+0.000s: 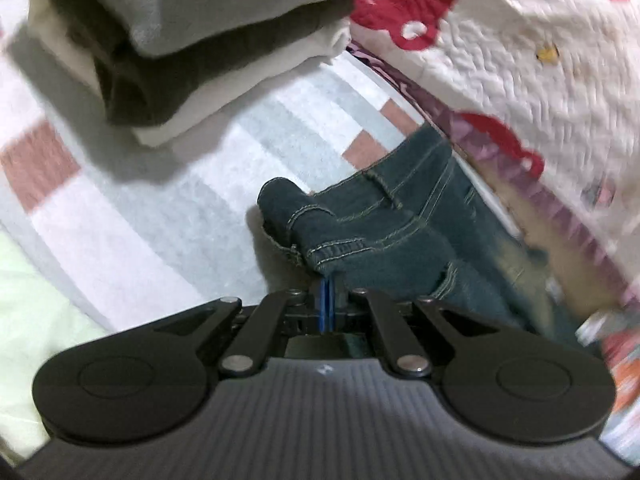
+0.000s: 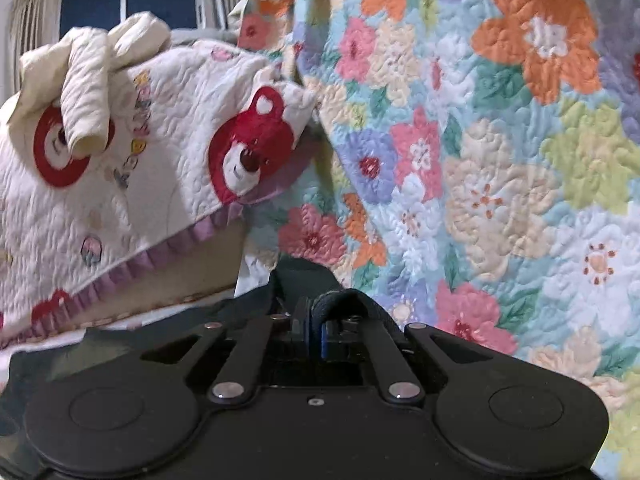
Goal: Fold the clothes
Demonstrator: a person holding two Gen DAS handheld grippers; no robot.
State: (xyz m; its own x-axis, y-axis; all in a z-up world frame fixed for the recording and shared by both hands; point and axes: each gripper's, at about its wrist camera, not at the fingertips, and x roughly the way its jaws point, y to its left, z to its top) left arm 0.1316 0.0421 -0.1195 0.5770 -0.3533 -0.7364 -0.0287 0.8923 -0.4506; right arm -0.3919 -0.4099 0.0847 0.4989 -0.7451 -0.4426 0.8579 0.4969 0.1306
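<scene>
Jeans [image 1: 372, 216] hang pinched in both my tongs: left tongs [image 1: 329, 280] clamp a stitched hem above the striped bedsheet [image 1: 168, 208], right tongs [image 2: 320, 312] grip dark denim. Beyond, folded clothes [image 1: 180, 40] sit stacked.

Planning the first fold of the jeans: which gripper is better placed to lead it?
Probably left. The left gripper is shut on the jeans at a stitched edge, over the bedsheet. The right gripper pinches dark cloth, facing quilts.
</scene>
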